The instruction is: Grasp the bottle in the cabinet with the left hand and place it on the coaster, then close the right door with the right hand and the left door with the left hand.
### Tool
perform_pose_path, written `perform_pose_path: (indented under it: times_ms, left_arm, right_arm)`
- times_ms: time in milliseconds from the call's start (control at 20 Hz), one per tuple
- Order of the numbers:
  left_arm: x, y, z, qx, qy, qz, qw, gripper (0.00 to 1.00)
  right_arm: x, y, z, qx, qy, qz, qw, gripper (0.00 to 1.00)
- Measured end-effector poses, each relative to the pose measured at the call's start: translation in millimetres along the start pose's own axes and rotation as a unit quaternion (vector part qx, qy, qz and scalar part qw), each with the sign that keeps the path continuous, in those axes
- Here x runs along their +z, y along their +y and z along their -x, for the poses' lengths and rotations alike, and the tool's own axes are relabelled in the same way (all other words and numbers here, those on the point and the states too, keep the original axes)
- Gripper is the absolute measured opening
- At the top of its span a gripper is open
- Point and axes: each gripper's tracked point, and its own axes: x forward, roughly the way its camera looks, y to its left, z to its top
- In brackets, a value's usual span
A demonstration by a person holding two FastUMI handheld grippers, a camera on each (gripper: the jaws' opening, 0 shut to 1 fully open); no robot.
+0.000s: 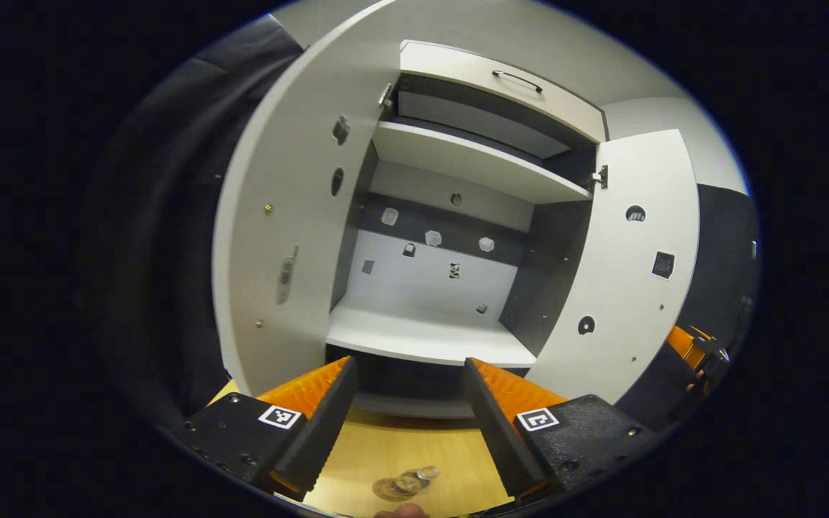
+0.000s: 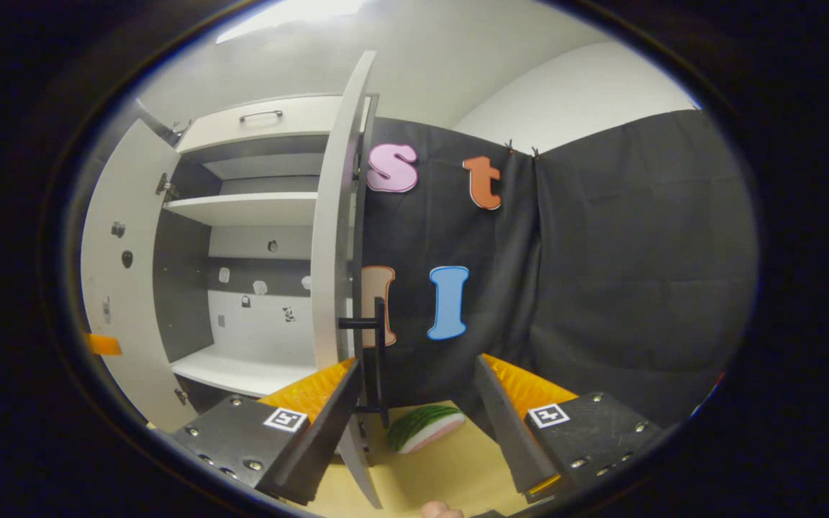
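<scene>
A small clear bottle [image 1: 420, 475] stands low in the left gripper view on a round brown coaster [image 1: 388, 491] on the wooden tabletop [image 1: 400, 442]. My left gripper [image 1: 409, 367] is open above it, nothing between its fingers, facing the open cabinet [image 1: 429, 334], whose shelves are bare. The left door [image 1: 278, 237] and right door [image 1: 623, 280] both stand open. In the right gripper view the right door [image 2: 334, 252] is edge-on, its black handle [image 2: 380, 352] just ahead of my open right gripper [image 2: 418, 363]. The right gripper [image 1: 695, 349] also peeks out behind the right door.
A toy watermelon slice [image 2: 425, 428] lies on the table beyond the right door. A drawer [image 1: 501, 83] with a metal handle tops the cabinet. Black cloth hangs to the right of the cabinet. The left door [image 2: 123, 288] swings out at the far left.
</scene>
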Motion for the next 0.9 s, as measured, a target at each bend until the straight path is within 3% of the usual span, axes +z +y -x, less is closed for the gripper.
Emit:
perform_pose_path:
  times_ms: [50, 200, 300, 400, 650, 900]
  left_arm:
    - [6, 8, 5, 0.012, -0.008, 0.002, 1.0, 0.93]
    - [13, 29, 17, 0.041, -0.024, 0.017, 0.999, 0.93]
    - [13, 40, 21, 0.054, -0.025, 0.019, 0.998, 0.93]
    - [10, 45, 26, 0.058, -0.02, 0.022, 0.998, 0.93]
    - [17, 54, 38, 0.072, -0.029, 0.005, 0.997, 0.93]
    - [18, 82, 58, 0.112, -0.03, -0.01, 0.993, 0.93]
  right_arm:
    - [-1, 0, -1, 0.003, 0.001, 0.007, 1.0, 0.99]
    - [-1, 9, -2, 0.025, 0.004, 0.001, 1.0, 0.92]
    - [-1, 17, -3, 0.038, 0.003, 0.001, 0.999, 0.98]
    - [0, 32, -4, 0.052, 0.003, 0.004, 0.999, 0.92]
    - [0, 75, -3, 0.103, 0.005, 0.0, 0.995, 0.95]
    - [-1, 112, -5, 0.146, 0.006, -0.006, 0.989, 0.95]
